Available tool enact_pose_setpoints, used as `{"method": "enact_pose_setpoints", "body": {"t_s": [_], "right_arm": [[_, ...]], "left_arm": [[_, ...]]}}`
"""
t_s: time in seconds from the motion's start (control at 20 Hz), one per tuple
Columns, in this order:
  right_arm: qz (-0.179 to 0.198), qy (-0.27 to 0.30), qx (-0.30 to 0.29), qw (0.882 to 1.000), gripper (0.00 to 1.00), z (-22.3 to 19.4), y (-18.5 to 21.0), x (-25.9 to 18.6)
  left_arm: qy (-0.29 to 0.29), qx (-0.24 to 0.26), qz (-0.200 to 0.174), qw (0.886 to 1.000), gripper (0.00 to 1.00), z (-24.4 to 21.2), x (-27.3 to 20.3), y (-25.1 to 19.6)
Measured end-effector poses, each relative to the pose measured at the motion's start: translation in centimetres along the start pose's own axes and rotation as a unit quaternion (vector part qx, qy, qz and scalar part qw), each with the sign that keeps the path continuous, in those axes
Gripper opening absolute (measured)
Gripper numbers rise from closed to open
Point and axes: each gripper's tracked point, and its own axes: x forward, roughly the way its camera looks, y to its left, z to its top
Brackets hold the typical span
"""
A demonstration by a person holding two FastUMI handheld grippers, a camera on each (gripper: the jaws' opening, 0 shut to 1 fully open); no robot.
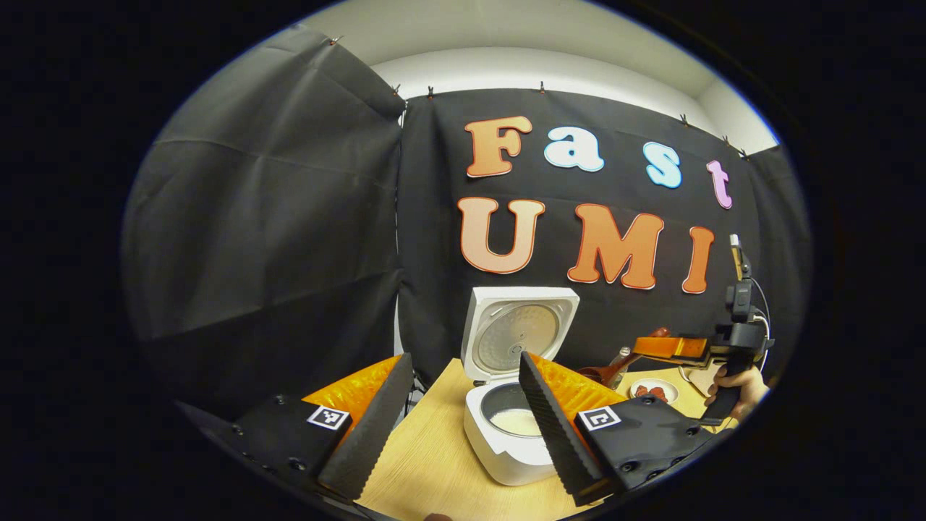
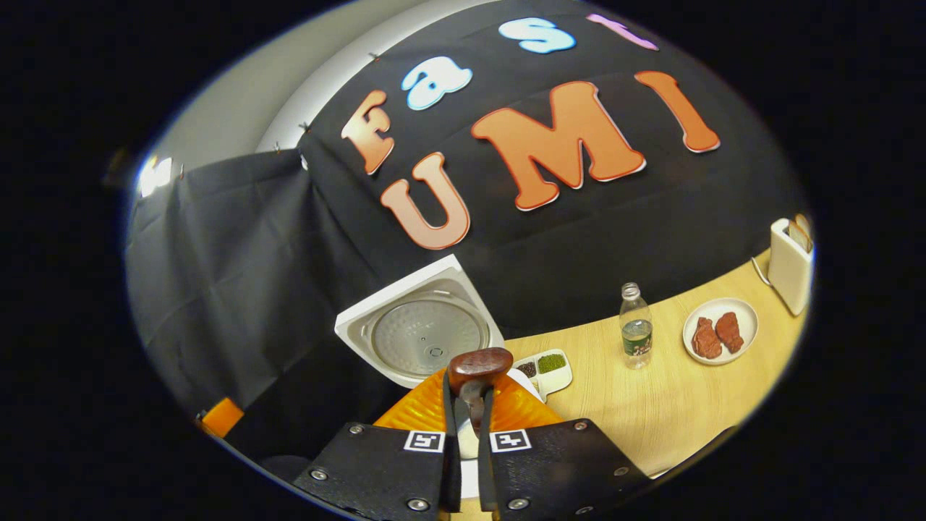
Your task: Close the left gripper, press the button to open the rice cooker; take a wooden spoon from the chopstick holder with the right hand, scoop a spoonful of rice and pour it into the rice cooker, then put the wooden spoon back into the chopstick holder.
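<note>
The white rice cooker (image 1: 506,452) stands open on the wooden table (image 1: 427,456), lid (image 1: 519,334) upright, with pale contents in the pot (image 1: 517,420). My left gripper (image 1: 463,359) is open just in front of it, one finger on each side and nothing between them. To the right, a hand holds my right gripper (image 1: 669,348), which carries the dark wooden spoon (image 1: 600,373) towards the cooker. In the right gripper view, my right gripper (image 2: 469,396) is shut on the spoon's handle. The spoon's bowl (image 2: 480,364) sticks up before the cooker lid (image 2: 425,334).
Behind the spoon lies a white divided tray (image 2: 548,370) with dark and green grains. A small water bottle (image 2: 636,327), a plate of red meat (image 2: 720,331) and a white toaster (image 2: 788,266) stand along the table's far side. The black cloth wall is close behind the cooker.
</note>
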Motion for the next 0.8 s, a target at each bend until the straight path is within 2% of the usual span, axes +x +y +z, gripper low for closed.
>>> {"method": "enact_pose_setpoints", "body": {"t_s": [0.2,0.45,0.8], "right_arm": [[-0.033,-0.035,0.041,0.998,0.08,2.9,-4.9,-5.3],[-0.090,-0.081,0.076,0.990,0.08,5.4,-11.9,-13.3],[-0.193,-0.111,0.078,0.972,0.08,4.3,-21.3,-23.8]], "left_arm": [[-0.001,-0.006,-0.014,1.000,1.00,-0.1,0.3,-1.4],[-0.001,-0.015,-0.027,1.000,0.99,-0.1,1.0,-3.1],[-0.007,-0.020,-0.026,0.999,0.99,0.9,0.9,-4.6]]}}
